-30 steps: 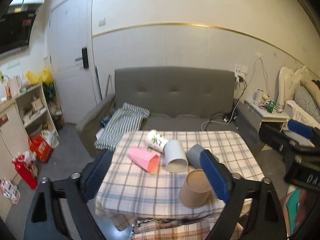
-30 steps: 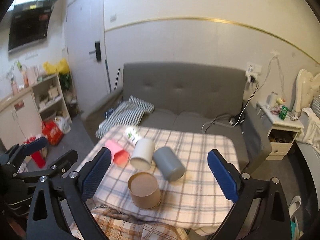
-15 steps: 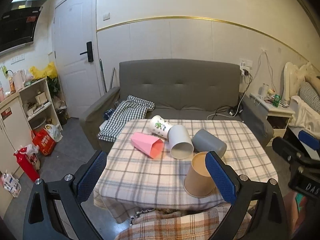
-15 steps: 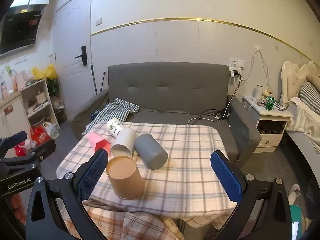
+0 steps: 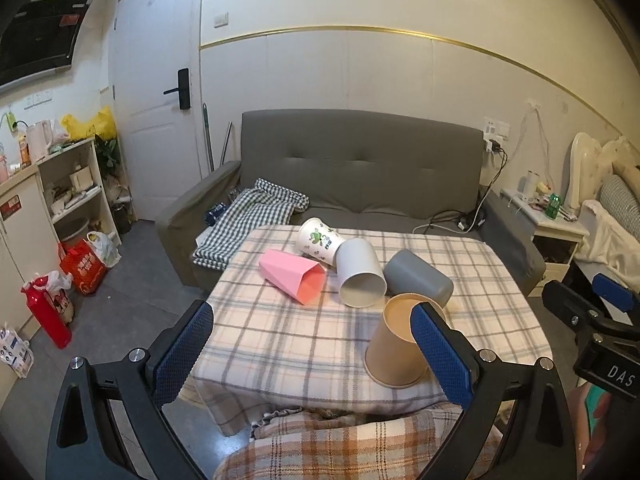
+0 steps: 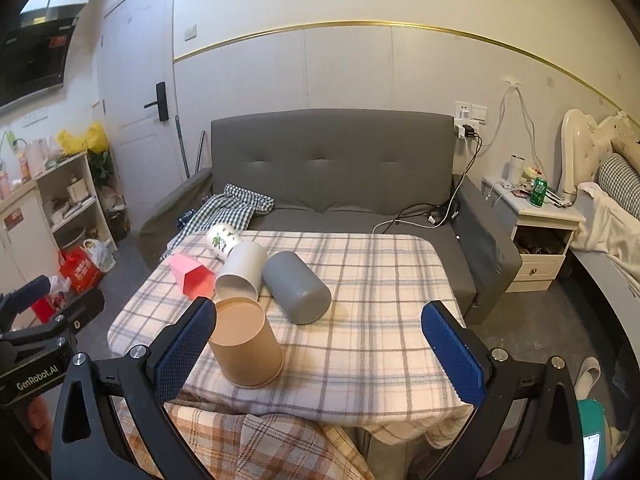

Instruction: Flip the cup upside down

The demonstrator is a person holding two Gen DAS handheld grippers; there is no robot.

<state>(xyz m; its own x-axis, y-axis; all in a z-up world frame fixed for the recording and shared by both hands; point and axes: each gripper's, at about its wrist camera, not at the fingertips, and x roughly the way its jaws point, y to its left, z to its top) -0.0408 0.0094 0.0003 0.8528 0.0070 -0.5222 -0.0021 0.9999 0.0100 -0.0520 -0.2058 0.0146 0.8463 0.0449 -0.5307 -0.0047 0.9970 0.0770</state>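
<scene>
A brown paper cup (image 5: 394,350) (image 6: 245,346) stands upside down near the front edge of the plaid-covered table (image 5: 280,336) (image 6: 380,320). Behind it lie on their sides a grey cup (image 5: 418,276) (image 6: 296,286), a white cup (image 5: 360,276) (image 6: 242,270), a pink cup (image 5: 292,276) (image 6: 192,274) and a printed white cup (image 5: 318,240) (image 6: 222,240). My left gripper (image 5: 312,354) is open and empty in front of the table; its right fingertip overlaps the brown cup in view. My right gripper (image 6: 320,354) is open and empty, its left fingertip beside the brown cup.
A grey sofa (image 5: 360,172) with a checked cloth (image 5: 248,224) stands behind the table. A shelf unit (image 5: 76,192) and bags (image 5: 80,266) are at the left, a nightstand (image 6: 534,220) and bed at the right. A plaid blanket (image 6: 260,440) lies below the table's front edge.
Both grippers have pulled back and risen from the table, so the cups look farther away. The brown cup stands as before. Both stay open.
</scene>
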